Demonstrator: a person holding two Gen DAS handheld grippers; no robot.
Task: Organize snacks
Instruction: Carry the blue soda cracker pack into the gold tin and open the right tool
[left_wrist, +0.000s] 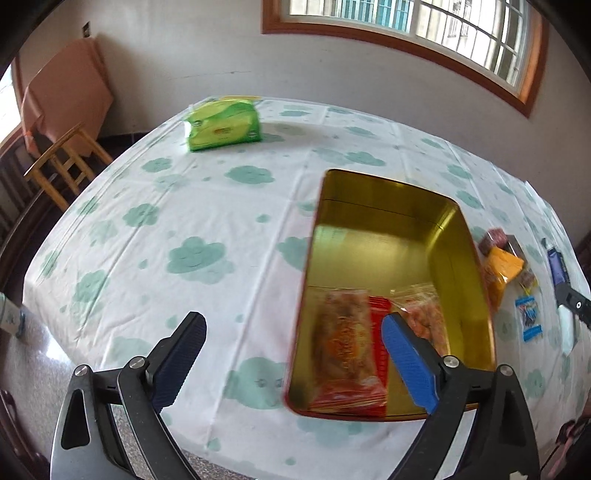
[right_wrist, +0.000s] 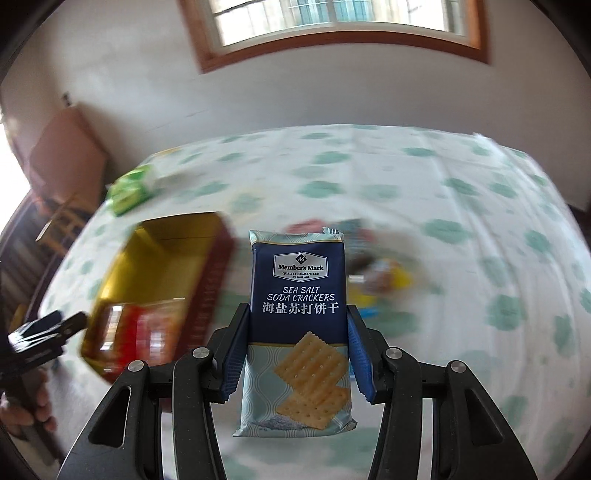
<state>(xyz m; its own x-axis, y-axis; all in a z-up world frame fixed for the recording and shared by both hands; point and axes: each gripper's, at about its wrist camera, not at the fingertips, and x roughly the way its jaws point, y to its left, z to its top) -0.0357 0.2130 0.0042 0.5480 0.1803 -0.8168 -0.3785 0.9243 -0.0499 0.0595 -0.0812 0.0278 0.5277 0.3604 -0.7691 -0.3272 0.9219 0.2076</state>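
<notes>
A gold-lined tin box with red outer walls stands on the table; an orange-red snack pack and a clear pack of orange pieces lie at its near end. My left gripper stands open over the box's near left rim, nothing between its fingers. In the right wrist view, my right gripper is shut on a blue pack of sea salt soda crackers, held upright above the table to the right of the tin box. The left gripper shows at the far left there.
A green tissue pack lies at the table's far left. Loose snacks lie right of the box: a yellow pack, a small blue-white pack, a dark red one. A wooden chair stands beyond the left edge.
</notes>
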